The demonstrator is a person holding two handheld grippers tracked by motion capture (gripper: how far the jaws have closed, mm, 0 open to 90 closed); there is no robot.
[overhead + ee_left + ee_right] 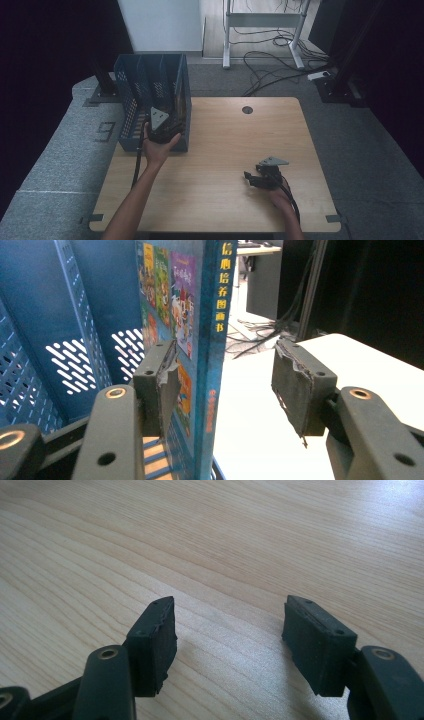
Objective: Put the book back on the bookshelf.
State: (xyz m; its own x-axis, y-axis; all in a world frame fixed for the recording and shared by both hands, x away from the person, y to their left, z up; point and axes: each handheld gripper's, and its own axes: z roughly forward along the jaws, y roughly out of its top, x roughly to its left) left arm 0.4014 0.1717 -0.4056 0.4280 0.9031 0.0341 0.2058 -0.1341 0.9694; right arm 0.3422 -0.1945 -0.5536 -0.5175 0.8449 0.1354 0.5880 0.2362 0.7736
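A picture book (212,340) is seen standing upright in the rightmost slot of a blue file rack (134,85), which sits at the far left corner of a wooden table (220,140). The left gripper (162,131) is held at the near end of the rack, level with the book's spine. In the left gripper view, the book is shown between the spread jaws: the left pad (167,385) lies close against the illustrated cover, while the right pad (295,385) stands well clear of the spine, so the book is not clamped. The right gripper (255,180) is held low over the bare table, well apart from the rack, toward the near right edge. Its jaws are seen parted with nothing between them.
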